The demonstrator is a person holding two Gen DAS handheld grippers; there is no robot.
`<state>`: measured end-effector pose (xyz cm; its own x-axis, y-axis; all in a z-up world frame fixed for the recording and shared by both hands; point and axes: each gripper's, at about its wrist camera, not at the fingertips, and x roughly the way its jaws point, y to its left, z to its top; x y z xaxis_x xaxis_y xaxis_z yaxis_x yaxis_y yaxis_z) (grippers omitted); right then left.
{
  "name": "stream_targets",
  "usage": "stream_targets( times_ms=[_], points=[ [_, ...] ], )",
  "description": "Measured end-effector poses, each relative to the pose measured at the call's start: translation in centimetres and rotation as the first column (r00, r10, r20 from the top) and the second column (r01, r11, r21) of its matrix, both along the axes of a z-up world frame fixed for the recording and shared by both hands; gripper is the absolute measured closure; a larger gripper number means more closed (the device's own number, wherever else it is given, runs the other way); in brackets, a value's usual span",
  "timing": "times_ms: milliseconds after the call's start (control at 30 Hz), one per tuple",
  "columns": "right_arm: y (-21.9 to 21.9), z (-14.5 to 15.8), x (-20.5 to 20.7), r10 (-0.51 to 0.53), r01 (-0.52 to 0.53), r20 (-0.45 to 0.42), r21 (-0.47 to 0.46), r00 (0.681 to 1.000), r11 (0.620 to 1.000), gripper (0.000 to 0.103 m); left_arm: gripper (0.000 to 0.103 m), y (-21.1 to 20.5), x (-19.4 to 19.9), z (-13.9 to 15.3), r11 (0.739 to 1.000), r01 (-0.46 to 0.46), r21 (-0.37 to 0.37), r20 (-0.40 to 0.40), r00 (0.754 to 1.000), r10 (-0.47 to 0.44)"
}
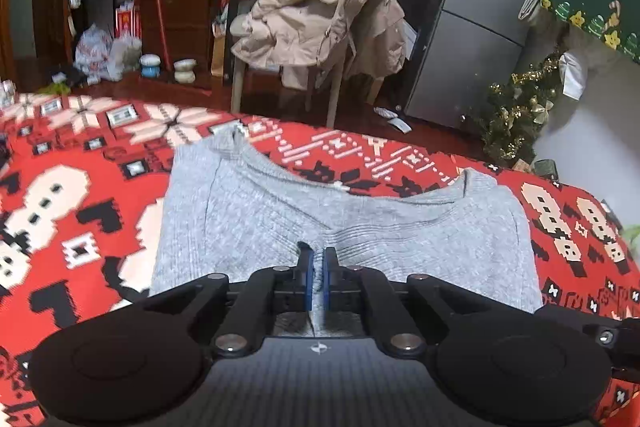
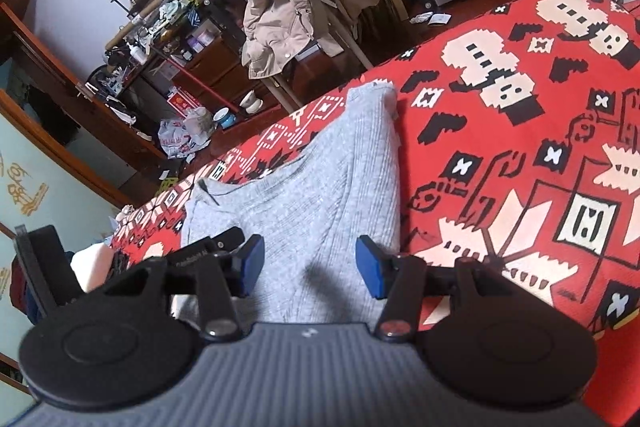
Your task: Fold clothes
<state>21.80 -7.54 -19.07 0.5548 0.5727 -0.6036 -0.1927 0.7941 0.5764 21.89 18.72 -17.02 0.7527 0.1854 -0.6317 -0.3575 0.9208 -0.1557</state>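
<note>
**Grey sweater on bed: left claw pinching near hem, right claw wide and unloaded**

Grey knit sweater (image 1: 344,211) lying mostly flat on the red patterned blanket (image 1: 80,187) covering the bed, neckline on the far side from the claws, hem on the near side. One sleeve or side panel apparently already laid over the body, judging by the doubled edge along one side of the sweater; not certain. Beige jacket (image 1: 324,15) draped on a chair beyond the sweater's far edge, clear of the work.

Left claw (image 1: 317,259): narrow, blue pads nearly together, a ridge of grey knit gathered between them at the near middle of the sweater. Holding the fabric.

Right claw (image 2: 308,263): spread wide, blue pads apart, nothing between them. Hovering above the near part of the sweater, close to its edge bordering the bare blanket. Contact with the fabric not determinable.

Step in hand, as judged: early in a fold, one grip set, second grip not yet taken.

Next move, as judged: lowering the right claw onto the sweater's near edge, closing on a single layer level with the left grip, then carrying both grips together toward the neckline. Uneven heights or a grab through two layers likely to leave the fold skewed or bunched.
</note>
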Motion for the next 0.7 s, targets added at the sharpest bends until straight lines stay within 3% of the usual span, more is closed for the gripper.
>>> stream_targets(
  times_ms=[267,567,700],
  points=[
    [-0.2,0.5,-0.2,-0.007,0.007,0.021,0.003,1.0,1.0,0.047,0.099,0.8,-1.9,3.3,0.999,-0.048,0.023,0.074,0.996,0.046],
    [1.0,-0.6,0.1,0.011,-0.01,0.003,-0.063,1.0,0.998,0.049,0.099,1.8,-1.1,1.5,0.996,-0.079,0.044,-0.032,0.996,0.08],
    [0.9,0.4,-0.8,0.051,-0.046,0.05,-0.099,0.997,0.994,0.057,0.099,3.0,-1.2,1.0,0.995,-0.094,-0.025,-0.043,0.995,0.093]
  ],
)
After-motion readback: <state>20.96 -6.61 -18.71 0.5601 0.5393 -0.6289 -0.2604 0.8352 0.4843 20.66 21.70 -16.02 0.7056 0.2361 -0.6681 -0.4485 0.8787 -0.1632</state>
